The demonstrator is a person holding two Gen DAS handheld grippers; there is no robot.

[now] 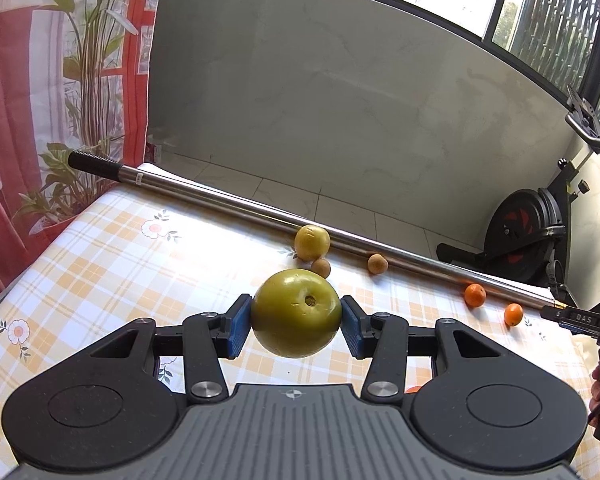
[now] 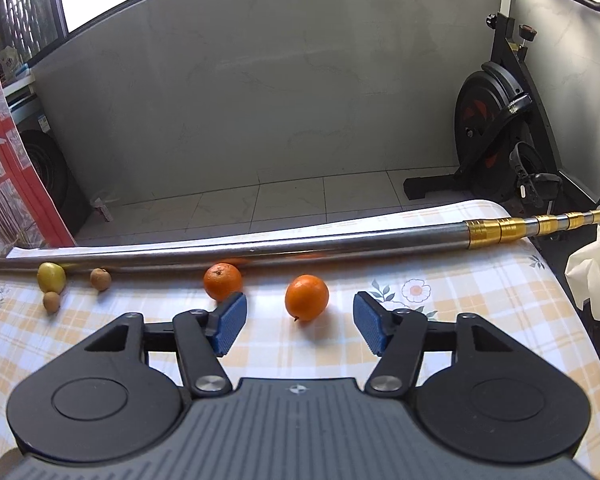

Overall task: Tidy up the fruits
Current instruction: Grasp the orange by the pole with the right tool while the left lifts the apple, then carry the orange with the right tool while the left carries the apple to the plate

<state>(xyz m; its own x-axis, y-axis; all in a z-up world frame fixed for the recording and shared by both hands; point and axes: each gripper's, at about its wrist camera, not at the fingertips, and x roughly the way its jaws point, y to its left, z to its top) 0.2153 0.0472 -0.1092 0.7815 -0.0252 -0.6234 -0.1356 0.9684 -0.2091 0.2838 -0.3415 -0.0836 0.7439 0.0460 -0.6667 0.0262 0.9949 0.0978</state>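
Note:
My left gripper [image 1: 296, 326] is shut on a large green apple [image 1: 296, 312] and holds it above the checked tablecloth [image 1: 100, 264]. Beyond it lie a smaller yellow-green fruit [image 1: 311, 242], two small brown longans [image 1: 321, 268] [image 1: 377, 263] and two oranges [image 1: 475, 294] [image 1: 513, 314]. My right gripper [image 2: 300, 322] is open and empty; one orange [image 2: 306, 297] lies on the cloth just beyond the gap between its fingers, another orange [image 2: 222, 280] is just past the left fingertip. The yellow-green fruit [image 2: 51, 277] and the longans [image 2: 100, 278] [image 2: 51, 301] show at far left.
A long metal pole [image 2: 260, 250] with a brass end [image 2: 512, 229] lies along the table's far edge, behind the fruit. An exercise bike [image 2: 496, 120] stands on the floor beyond. A white cloth [image 2: 596, 276] hangs at the right. The right gripper's tip [image 1: 580, 318] shows in the left wrist view.

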